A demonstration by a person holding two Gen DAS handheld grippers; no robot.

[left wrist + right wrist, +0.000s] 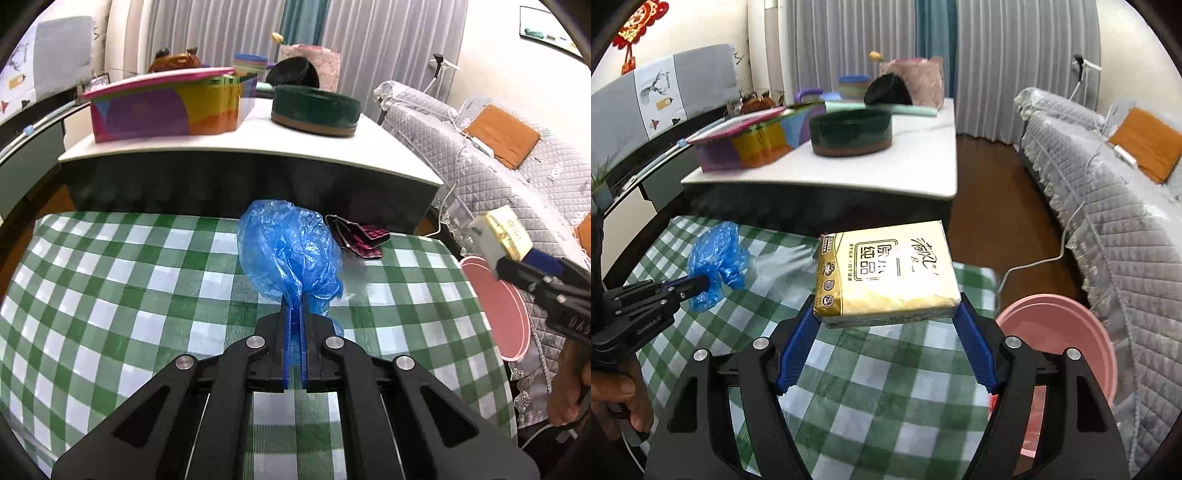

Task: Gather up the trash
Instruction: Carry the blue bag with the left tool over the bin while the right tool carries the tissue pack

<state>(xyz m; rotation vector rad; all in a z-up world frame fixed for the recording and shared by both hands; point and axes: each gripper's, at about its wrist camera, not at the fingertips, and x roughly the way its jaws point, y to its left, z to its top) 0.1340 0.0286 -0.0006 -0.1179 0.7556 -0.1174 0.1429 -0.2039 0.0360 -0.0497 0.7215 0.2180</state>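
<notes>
So the checkered table (886, 387) fills most of both views. Just off its edge at about 4 o'clock in the right wrist view sits the pink bin (1067, 347), down on the floor side, next to the grey sofa (1126, 221). I can't see much inside it apart from a bit of red near the rim.

Next biggest: the tissue pack (886, 271), yellow, held up off the table by the right tongs (886, 321). They're spread wide to fit the pack's width, blue pads pressing on both ends. From the left wrist view the pack shows at 3 o'clock, hanging just above the bin.

Then the blue bag (288, 251), crumpled plastic, pinched by its neck in the left tongs (295, 314), which are almost fully closed on it. It's over the middle of the table, not touching down as far as I can tell.

Smallest: a pink blister pack thing (364, 238) lying on the table at 1 o'clock from the bag, near the far edge.

My read: roughly midway. Two pieces are picked up but neither is dropped in yet. The pack looks closest to going in, the bag has to travel across, and the pink bit is untouched.
</notes>
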